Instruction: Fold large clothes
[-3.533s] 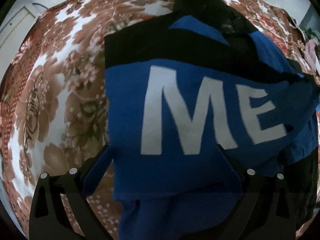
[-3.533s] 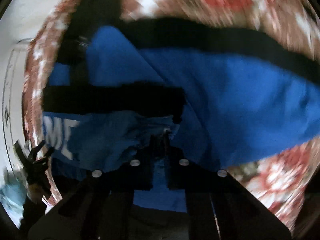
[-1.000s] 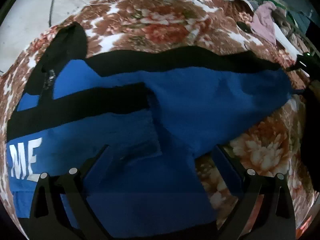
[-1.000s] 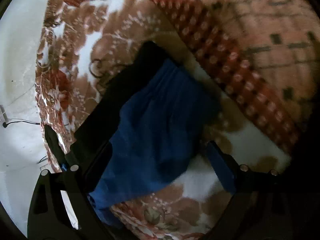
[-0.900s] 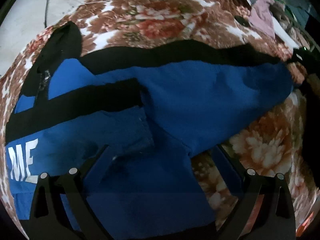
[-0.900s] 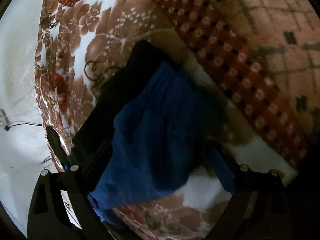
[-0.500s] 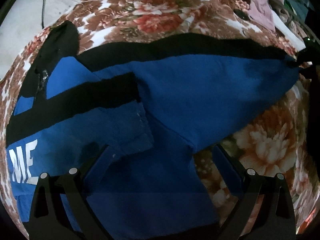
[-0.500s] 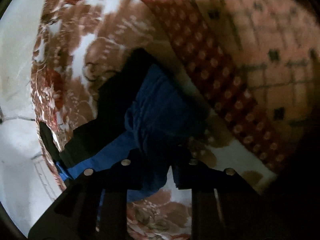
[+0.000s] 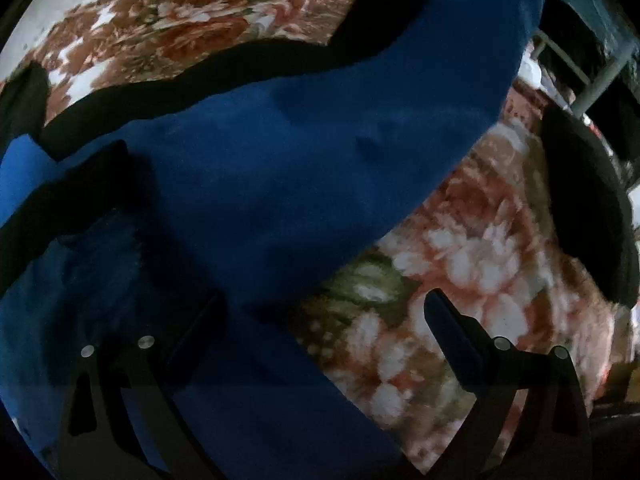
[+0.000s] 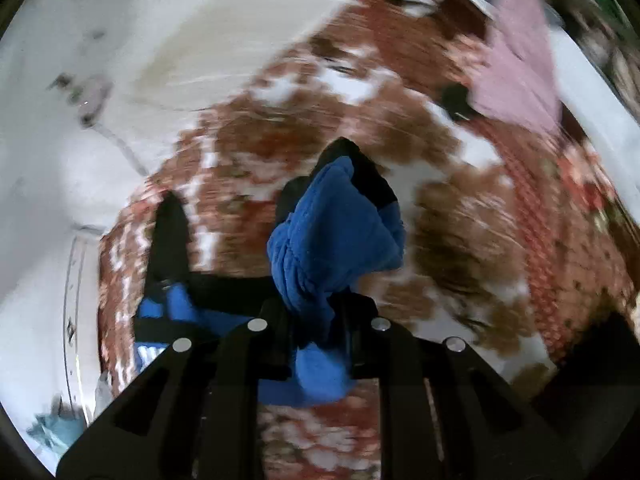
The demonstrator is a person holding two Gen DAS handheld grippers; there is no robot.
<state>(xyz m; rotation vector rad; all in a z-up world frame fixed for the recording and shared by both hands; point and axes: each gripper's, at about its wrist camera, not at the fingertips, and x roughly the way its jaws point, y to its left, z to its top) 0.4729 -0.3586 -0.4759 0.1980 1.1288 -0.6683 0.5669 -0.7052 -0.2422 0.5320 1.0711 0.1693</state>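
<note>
A large blue garment with black stripes [image 9: 280,168] lies on a brown floral blanket [image 9: 460,264]. Its long sleeve [image 9: 460,60] rises toward the upper right in the left wrist view. My left gripper [image 9: 320,312] is open and empty, low over the garment's body. My right gripper [image 10: 318,308] is shut on the bunched blue cuff of the sleeve [image 10: 332,224] and holds it up above the blanket [image 10: 460,208]. The rest of the garment [image 10: 180,308] shows far below at the left.
A pink cloth [image 10: 516,80] lies at the blanket's far edge. Pale floor [image 10: 120,60] surrounds the blanket. A metal frame [image 9: 592,80] stands at the upper right in the left wrist view. A dark arm [image 9: 588,208] shows at the right.
My right gripper has closed on the sleeve cuff and lifted it off the blanket. The sleeve now rises up and across. My left gripper moved right, staying open.
</note>
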